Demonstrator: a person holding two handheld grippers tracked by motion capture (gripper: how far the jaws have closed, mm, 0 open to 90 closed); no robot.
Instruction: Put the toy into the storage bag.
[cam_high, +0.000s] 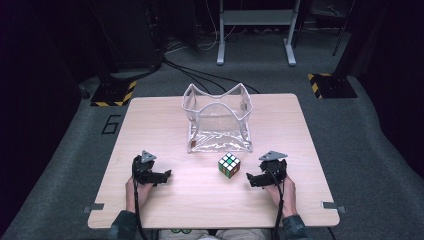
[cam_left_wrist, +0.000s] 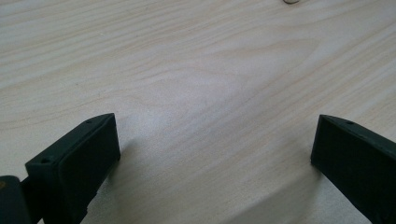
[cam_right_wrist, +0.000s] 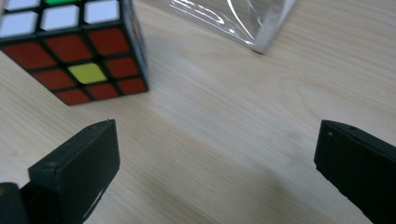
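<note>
Nothing's started yet, by my read. Puzzle cube (cam_high: 229, 165) sits on the wooden surface (cam_high: 165, 130) approx. mid, a bit toward the near edge, just in front of the clear plastic bag (cam_high: 218, 118), not touching it. Right claw (cam_high: 255, 179) rests near the cube w/ jaws spread wide, empty. Left claw (cam_high: 162, 177) likewise gapes, nearer the left edge, holding nothing. Grabbing the cube, prob. bagging it, all still left.

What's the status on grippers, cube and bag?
Left gripper open, resting on bare table. Right gripper open, beside the puzzle cube, not touching. Clear plastic bag stands open behind the cube. Nothing between.
</note>
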